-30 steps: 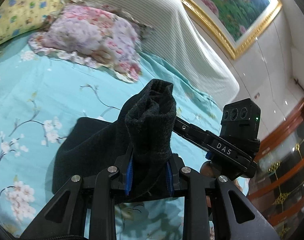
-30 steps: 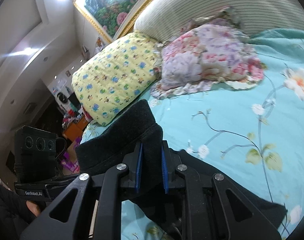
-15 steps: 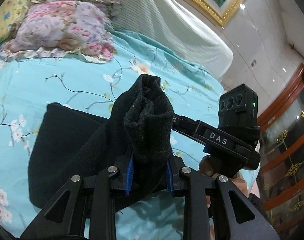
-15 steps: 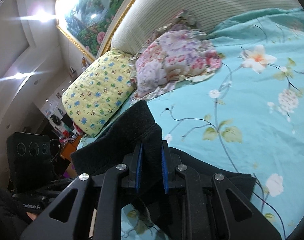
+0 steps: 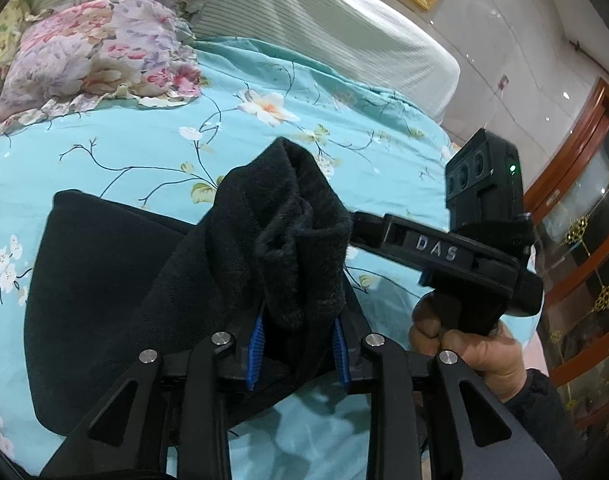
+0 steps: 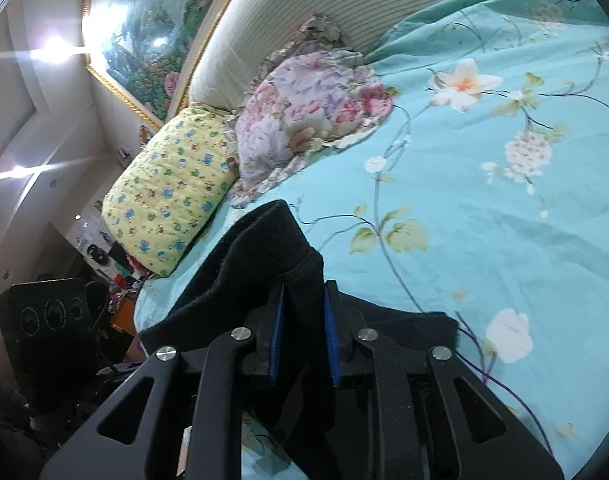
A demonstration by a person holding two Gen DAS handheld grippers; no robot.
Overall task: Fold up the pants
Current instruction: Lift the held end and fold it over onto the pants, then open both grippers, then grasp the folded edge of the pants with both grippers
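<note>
Black fleece pants (image 5: pixel 116 280) lie partly flat on the turquoise flowered bedsheet (image 5: pixel 144 128). One bunched edge rises between the blue pads of my left gripper (image 5: pixel 299 320), which is shut on it. In the right wrist view, another part of the pants (image 6: pixel 256 256) stands up between the pads of my right gripper (image 6: pixel 302 292). Its jaws are opening slightly, but the cloth still fills the gap. A flat layer (image 6: pixel 404 320) spreads on the sheet below it. A hand (image 5: pixel 476 352) holds the right gripper's handle just right of the left one.
A pink floral pillow (image 5: pixel 92 48) and a yellow patterned pillow (image 6: pixel 168 196) lie at the head of the bed, against a striped headboard (image 5: pixel 304 12). A framed painting (image 6: pixel 152 12) hangs above. A wooden cabinet (image 5: pixel 584 240) stands past the bed's right edge.
Both grippers have sunk and moved across the bed with the lifted pants edge. More black cloth now lies flat on the sheet. The right pads stand slightly wider apart.
</note>
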